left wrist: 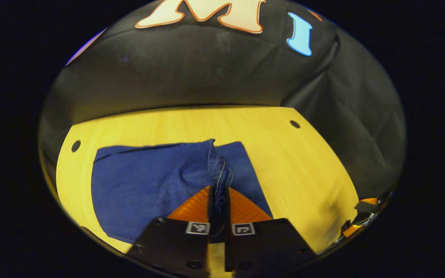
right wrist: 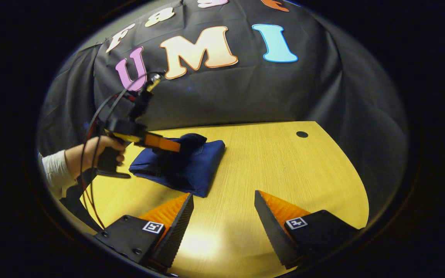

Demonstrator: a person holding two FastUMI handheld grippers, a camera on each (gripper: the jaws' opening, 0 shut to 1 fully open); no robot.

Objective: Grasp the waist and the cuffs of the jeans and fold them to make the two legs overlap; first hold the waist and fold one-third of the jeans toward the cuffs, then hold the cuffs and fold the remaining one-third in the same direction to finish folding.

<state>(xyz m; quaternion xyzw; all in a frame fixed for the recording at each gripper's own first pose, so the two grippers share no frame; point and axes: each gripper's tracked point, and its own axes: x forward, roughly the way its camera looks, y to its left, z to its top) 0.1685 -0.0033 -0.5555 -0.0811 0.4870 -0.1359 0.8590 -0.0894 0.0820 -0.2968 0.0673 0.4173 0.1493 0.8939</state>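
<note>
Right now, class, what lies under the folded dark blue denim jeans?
The folded dark blue denim jeans rest on the yellow wooden table, which shows all around them. The wood directly beneath is covered. The left gripper pinches a fold.

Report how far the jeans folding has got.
Mostly done: the jeans lie on the table as a compact folded bundle. In hand: the left gripper has its jaws shut on a fold of denim. The right gripper hangs open above bare wood. Left: lay that last fold flat and let go.

Recording booth: black cloth wall (right wrist: 226,92), bare wooden table (right wrist: 284,166) with grommet holes.
</note>
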